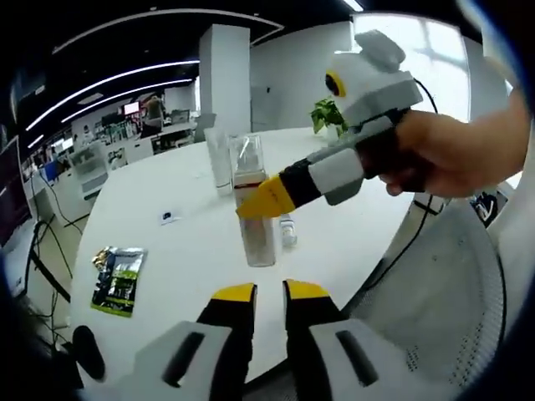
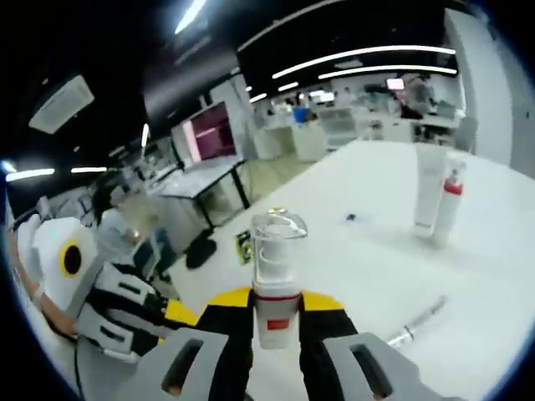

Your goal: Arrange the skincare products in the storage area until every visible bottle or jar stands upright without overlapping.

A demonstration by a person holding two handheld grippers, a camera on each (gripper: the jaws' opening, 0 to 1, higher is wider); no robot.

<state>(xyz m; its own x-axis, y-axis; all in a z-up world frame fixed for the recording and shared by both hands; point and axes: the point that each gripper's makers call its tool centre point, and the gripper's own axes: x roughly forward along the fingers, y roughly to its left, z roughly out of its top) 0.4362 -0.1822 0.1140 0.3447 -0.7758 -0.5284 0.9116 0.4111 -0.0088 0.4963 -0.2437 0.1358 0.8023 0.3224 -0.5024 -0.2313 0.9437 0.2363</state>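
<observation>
At frame centre the right gripper [image 1: 266, 197] is clamped on a clear bottle [image 1: 254, 213]; the left gripper [image 1: 267, 294] has its jaws slightly apart, low in the frame.

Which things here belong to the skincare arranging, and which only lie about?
Job: clear-capped bottle in right gripper; white tube; red-banded bottle; small fallen tube.
Lying about: green packet; plant.
</observation>
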